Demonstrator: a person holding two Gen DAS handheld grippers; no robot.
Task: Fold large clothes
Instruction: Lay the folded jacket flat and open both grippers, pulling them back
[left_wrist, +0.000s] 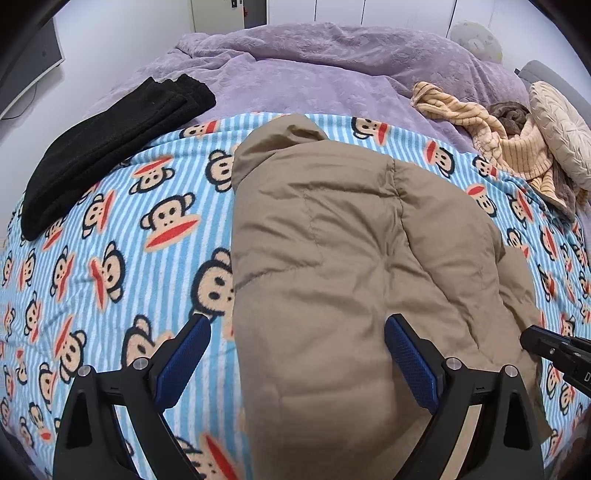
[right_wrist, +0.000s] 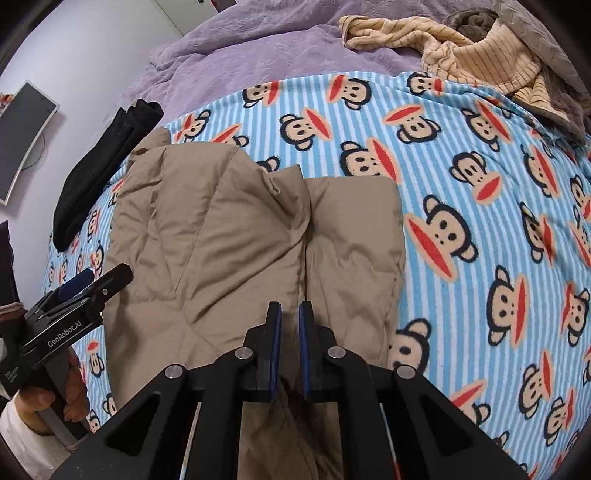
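Bed under a purple cover (left_wrist: 295, 74), monkey-print striped blanket (left_wrist: 110, 258) spread on it, tan padded jacket (left_wrist: 332, 240) lying on the blanket, folded black garment (left_wrist: 110, 147) at the blanket's far left edge, striped beige clothes (left_wrist: 498, 136) heaped at its far right corner

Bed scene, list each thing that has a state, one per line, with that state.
Tan puffer jacket: partly folded, lying on monkey blanket.
Black garment: folded.
Striped sweater: crumpled, unfolded.
Left gripper: fingers wide open.
Right gripper: fingers nearly closed, narrow gap.
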